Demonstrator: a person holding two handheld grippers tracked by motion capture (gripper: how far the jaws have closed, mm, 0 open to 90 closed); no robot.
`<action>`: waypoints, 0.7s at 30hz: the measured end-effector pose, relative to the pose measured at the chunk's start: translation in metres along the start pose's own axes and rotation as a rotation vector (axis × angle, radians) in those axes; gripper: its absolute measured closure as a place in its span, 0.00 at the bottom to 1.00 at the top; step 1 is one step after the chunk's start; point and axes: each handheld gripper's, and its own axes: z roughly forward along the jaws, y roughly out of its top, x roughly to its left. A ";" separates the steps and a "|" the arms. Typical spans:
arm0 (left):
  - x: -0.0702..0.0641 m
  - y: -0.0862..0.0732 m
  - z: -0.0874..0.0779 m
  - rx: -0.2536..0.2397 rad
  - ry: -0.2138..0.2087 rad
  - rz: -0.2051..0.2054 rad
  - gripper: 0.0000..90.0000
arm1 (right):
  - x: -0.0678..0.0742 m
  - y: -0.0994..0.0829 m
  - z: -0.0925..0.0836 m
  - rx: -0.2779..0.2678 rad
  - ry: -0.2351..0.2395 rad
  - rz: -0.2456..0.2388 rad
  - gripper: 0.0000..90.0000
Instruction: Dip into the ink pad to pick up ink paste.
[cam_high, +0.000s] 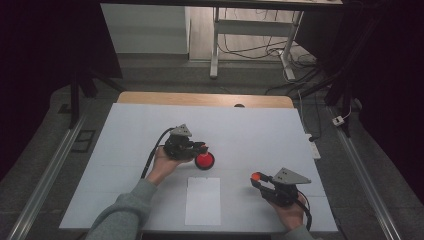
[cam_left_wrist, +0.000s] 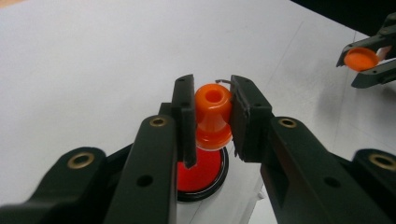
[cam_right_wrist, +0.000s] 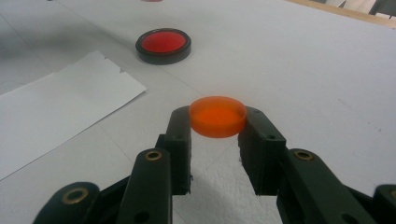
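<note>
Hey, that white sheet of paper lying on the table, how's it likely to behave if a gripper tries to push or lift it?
The paper sheet looks thin and flat, so it would probably slide when pushed. Lifted by an edge it would likely droop. One corner looks torn, so it may rip further.

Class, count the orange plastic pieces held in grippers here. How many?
2. An orange stamp sits between the left gripper's fingers, above the red ink pad; an orange cap is in the right gripper.

plain white sheet of paper (cam_high: 202, 201) lying flat on the white table (cam_high: 260, 130), light wooden strip (cam_high: 205, 99) along its far edge
</note>
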 end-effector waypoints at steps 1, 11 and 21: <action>0.000 0.000 0.001 0.005 0.003 0.002 0.80 | 0.000 0.000 0.000 -0.001 0.000 0.001 0.72; 0.001 -0.006 0.014 0.052 0.019 0.014 0.80 | -0.001 -0.001 0.000 0.009 0.002 -0.002 0.72; 0.001 -0.013 0.022 0.052 0.041 0.024 0.80 | -0.001 -0.001 0.000 -0.001 0.004 0.001 0.72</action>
